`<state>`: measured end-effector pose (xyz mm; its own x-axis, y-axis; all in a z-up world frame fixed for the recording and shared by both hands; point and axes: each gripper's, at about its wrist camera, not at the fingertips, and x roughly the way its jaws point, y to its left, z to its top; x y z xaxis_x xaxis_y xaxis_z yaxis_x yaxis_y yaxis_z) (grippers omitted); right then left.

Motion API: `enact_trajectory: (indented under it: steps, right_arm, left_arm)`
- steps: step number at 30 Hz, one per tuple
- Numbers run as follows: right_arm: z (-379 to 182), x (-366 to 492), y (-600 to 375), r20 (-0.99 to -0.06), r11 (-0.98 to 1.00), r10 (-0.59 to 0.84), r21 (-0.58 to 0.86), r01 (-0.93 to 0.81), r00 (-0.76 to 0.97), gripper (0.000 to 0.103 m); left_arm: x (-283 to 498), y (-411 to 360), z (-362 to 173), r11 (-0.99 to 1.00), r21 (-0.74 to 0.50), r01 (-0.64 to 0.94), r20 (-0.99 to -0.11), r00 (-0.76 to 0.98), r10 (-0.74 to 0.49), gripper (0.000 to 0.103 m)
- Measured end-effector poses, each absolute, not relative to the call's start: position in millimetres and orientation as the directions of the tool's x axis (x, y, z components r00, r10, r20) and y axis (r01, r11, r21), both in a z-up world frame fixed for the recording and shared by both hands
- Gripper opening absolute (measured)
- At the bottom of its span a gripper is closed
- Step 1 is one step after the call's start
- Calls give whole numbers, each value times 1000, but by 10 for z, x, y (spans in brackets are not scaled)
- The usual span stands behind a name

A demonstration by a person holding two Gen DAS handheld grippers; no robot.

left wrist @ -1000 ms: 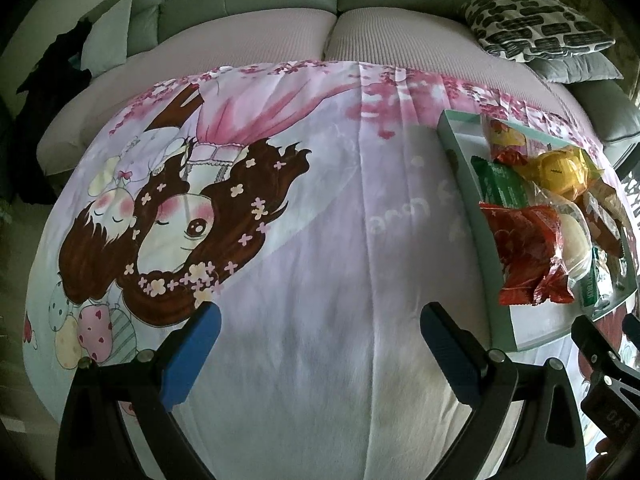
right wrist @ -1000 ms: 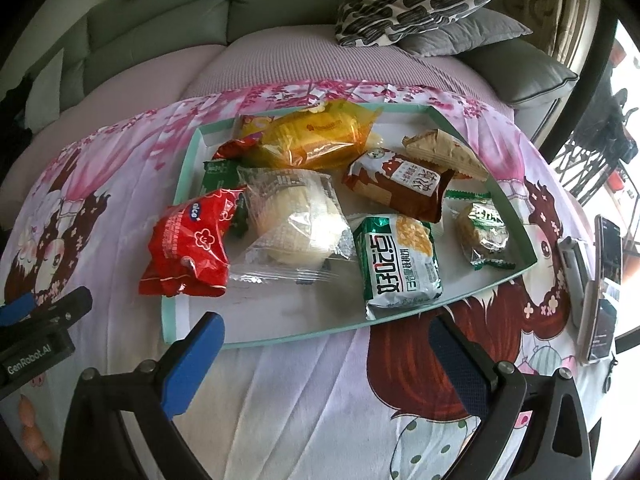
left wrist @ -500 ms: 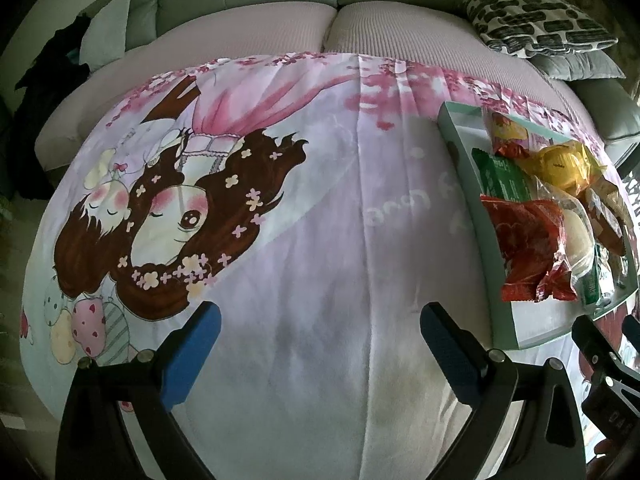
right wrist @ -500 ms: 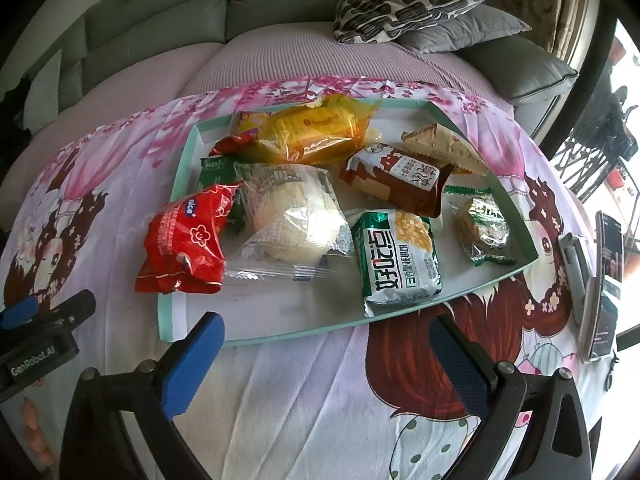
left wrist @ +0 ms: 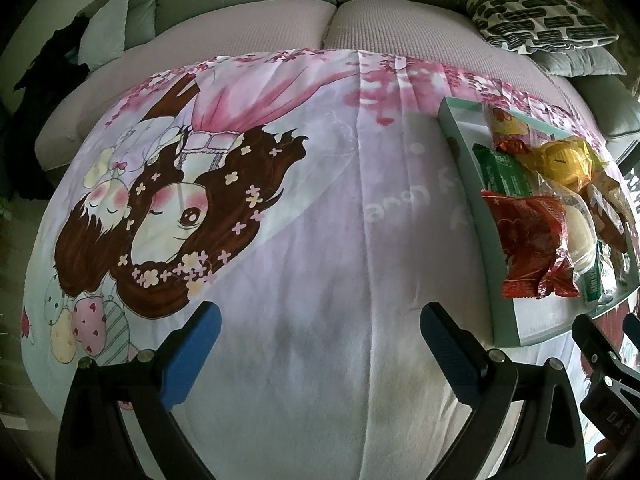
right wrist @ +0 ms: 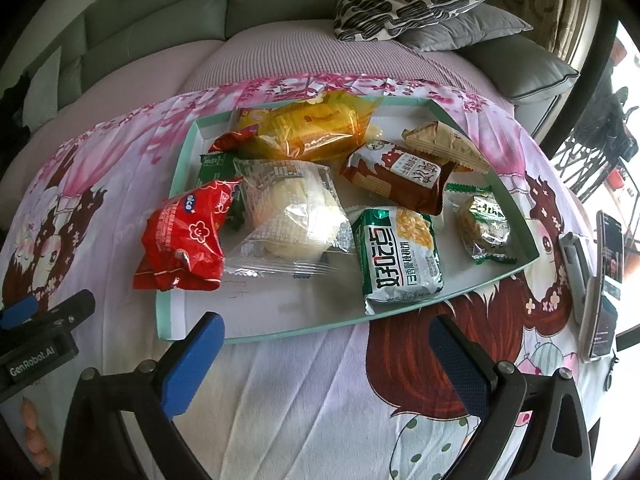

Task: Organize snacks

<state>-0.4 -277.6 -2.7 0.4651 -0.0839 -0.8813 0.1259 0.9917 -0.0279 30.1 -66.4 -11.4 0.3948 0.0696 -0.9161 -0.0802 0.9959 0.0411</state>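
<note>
All the snacks lie in the shallow green tray [right wrist: 182,216] on the cartoon-print cloth [left wrist: 312,240], and none shows on the cloth outside it. That fits snacks already gathered in as well as a heap waiting to be sorted out, so which step is in hand cannot be settled. The right tongs [right wrist: 326,346] hang gaping wide and empty just off the tray's 6 o'clock edge; the left tongs [left wrist: 320,334] are equally wide, hold nothing, and hover over bare cloth with the tray off at their 3 o'clock. In the tray the red bag [right wrist: 186,240] spills over the 9 o'clock rim, touching the clear-wrapped bun [right wrist: 294,216]; the green corn pack [right wrist: 400,256] sits at 6, the brown pack [right wrist: 396,176] near centre, the yellow pack [right wrist: 308,130] at 12, and a small green-edged pack [right wrist: 482,224] at 3. Whichever pack is handled, I would judge a pinch across a crimped end seam safest: the film is slick, the bun soft, and overlapping neighbours could drag along.
</note>
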Motion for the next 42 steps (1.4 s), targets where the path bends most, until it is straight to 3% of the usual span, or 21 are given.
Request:
enact_trajectory:
  steps: [42]
  right_arm:
    - [-43,-1,-2788,-885,991,-72,-13,131,461,103]
  left_arm:
    - [294,-700,-135,997,36,-68,-918,391,60,100]
